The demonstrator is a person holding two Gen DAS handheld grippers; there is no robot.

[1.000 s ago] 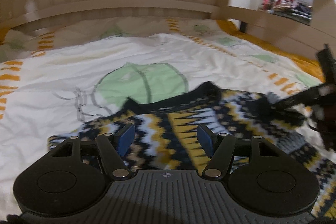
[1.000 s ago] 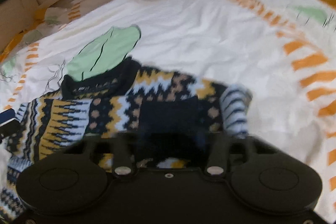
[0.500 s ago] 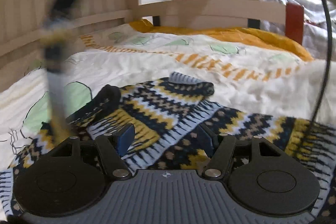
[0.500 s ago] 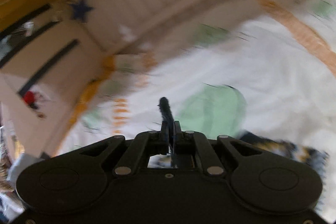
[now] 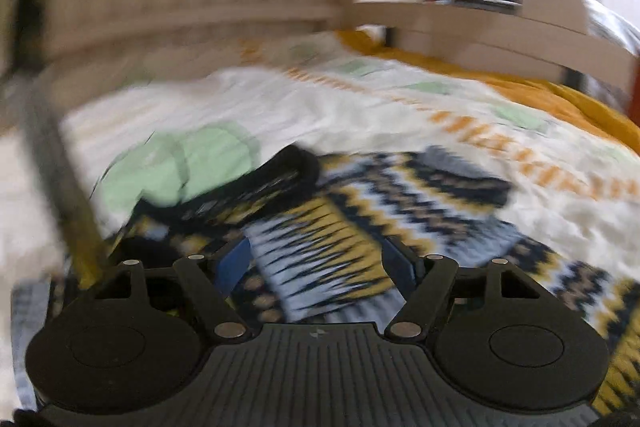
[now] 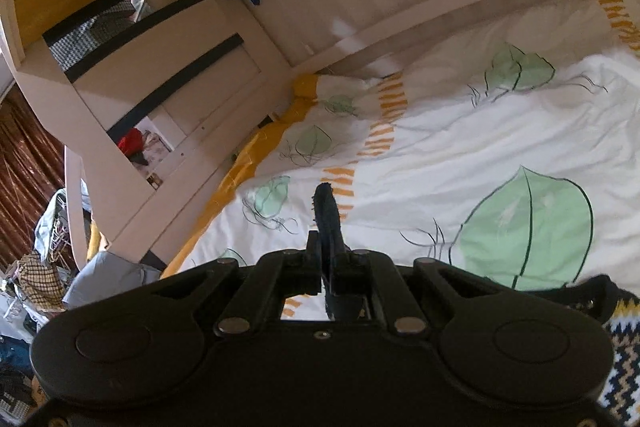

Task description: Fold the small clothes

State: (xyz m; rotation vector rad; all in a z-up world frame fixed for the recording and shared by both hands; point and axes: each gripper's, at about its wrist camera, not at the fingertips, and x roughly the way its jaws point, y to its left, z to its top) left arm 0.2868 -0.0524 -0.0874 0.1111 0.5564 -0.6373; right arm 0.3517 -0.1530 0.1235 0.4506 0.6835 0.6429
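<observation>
The patterned sweater (image 5: pixel 360 219) lay spread on the white leaf-print duvet (image 5: pixel 360 115), filling the lower half of the left wrist view from about 9 o'clock round to 4 o'clock, its dark collar (image 5: pixel 280 175) toward 11 o'clock of the tongs. The left gripper (image 5: pixel 316 259) hung over the knit with its blue-padded fingers (image 5: pixel 234 261) spread wide and nothing between them. The right gripper (image 6: pixel 329 259) was clamped tight on a dark strip of the sweater's edge (image 6: pixel 326 211), which stuck up at 12 o'clock beyond the fingertips. More of the sweater showed at 4 o'clock in that view. A blurred stretch of the garment crossed the left view at 9 to 11 o'clock.
</observation>
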